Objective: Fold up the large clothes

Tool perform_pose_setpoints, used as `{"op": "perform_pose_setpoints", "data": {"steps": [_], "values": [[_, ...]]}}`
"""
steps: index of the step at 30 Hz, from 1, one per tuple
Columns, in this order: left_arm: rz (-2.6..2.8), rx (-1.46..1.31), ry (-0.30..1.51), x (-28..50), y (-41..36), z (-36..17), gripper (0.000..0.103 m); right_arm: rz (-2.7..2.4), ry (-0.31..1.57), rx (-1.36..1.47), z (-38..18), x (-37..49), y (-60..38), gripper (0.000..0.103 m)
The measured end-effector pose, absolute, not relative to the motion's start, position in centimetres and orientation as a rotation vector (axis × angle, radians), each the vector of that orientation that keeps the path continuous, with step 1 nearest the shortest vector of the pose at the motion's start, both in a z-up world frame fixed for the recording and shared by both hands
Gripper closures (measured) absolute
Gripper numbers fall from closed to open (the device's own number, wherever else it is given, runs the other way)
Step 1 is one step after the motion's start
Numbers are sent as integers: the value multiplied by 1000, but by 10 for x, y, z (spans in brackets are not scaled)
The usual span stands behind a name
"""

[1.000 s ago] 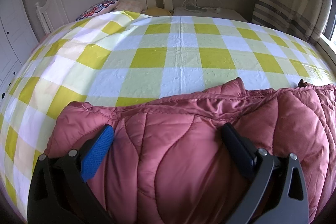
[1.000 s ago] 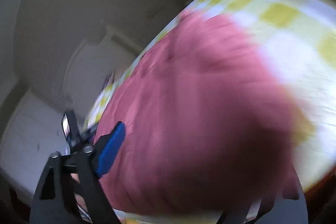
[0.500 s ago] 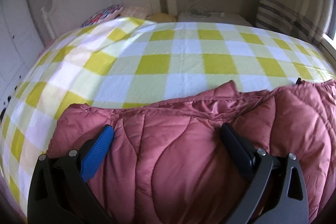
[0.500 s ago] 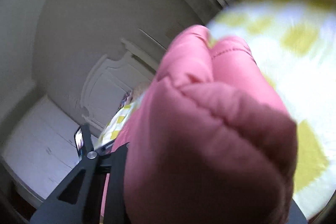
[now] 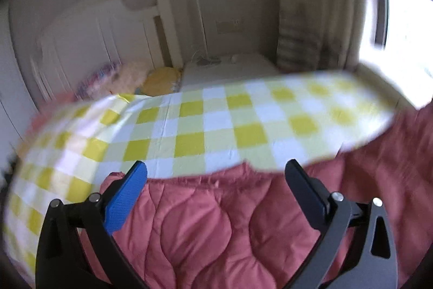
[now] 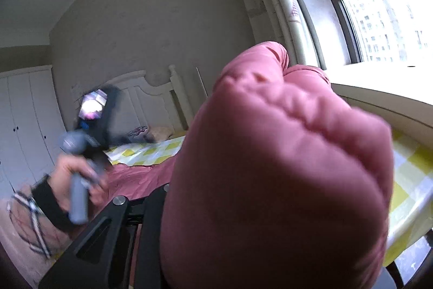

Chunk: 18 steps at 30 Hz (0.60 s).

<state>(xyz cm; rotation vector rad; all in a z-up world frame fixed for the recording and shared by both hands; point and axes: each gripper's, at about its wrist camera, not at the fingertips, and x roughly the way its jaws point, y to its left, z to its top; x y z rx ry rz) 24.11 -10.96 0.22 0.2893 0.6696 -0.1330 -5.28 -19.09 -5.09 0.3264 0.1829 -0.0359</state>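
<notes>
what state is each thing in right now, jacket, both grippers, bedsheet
pink quilted jacket: partly lifted off the bed, bunched in the right gripper
right gripper: shut on the jacket
left gripper: fingers spread wide with jacket fabric between them
checked bedsheet: spread flat on the bed

Jacket (image 5: 211, 232): showing dusty pink, quilted in wavy stitch lines.
Bed sheet (image 5: 189, 123): showing yellow-and-white checks.
Left gripper (image 5: 216, 190): showing black (one pad blue).
Headboard (image 5: 89, 31): showing white.
Pillow (image 5: 161, 81): showing yellow.
</notes>
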Motion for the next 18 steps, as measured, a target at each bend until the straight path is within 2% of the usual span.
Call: {"op": "perform_pose_setpoints", "data": {"steps": [4,7,12,17,18], "values": [[-159,353,843,261,-125,-72,2,-29,202,272,-51,-57,-190,71],[-167,326,826,264,-119,-55,2,-36,188,213,-47,-58,-181,71],[-104,257,699,262,-104,-12,2,-53,174,122,-42,-54,-169,71],[-98,417,815,277,-127,-67,2,-63,193,69,-31,-43,-157,71],[-92,409,800,276,-125,-63,2,-72,195,60,-30,-40,-157,71]]}}
